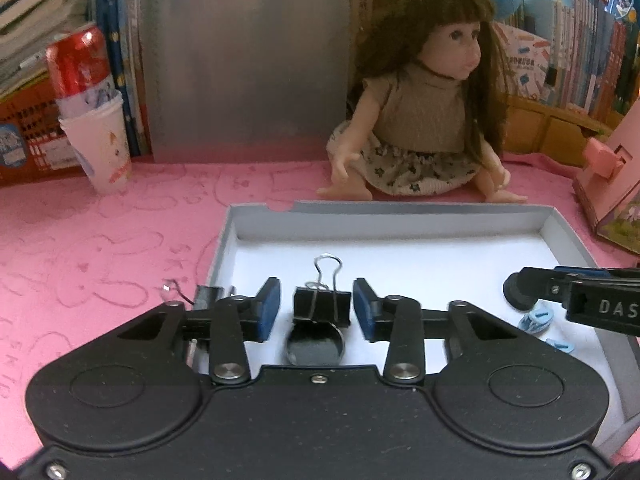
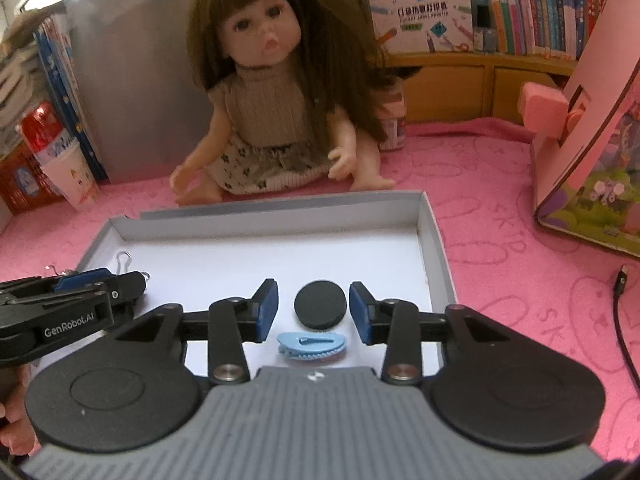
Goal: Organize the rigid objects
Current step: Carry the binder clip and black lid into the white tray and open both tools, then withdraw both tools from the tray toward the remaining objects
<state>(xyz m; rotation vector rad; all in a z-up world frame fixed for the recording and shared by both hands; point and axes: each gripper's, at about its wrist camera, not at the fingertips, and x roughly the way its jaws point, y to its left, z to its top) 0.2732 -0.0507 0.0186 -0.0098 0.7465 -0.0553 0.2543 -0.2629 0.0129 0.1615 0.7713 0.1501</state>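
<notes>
A shallow grey box with a white floor lies on the pink mat; it also shows in the right wrist view. My left gripper is open, its blue pads on either side of a black binder clip lying in the box, not touching it. A dark round tin lies just below the clip. My right gripper is open around a black round disc, with a light blue hair clip just below it. The right gripper also shows in the left wrist view.
A doll sits behind the box. A paper cup holding a red can stands at the back left. A pink toy house stands to the right. A black cable lies on the mat. Another binder clip sits at the box's left edge.
</notes>
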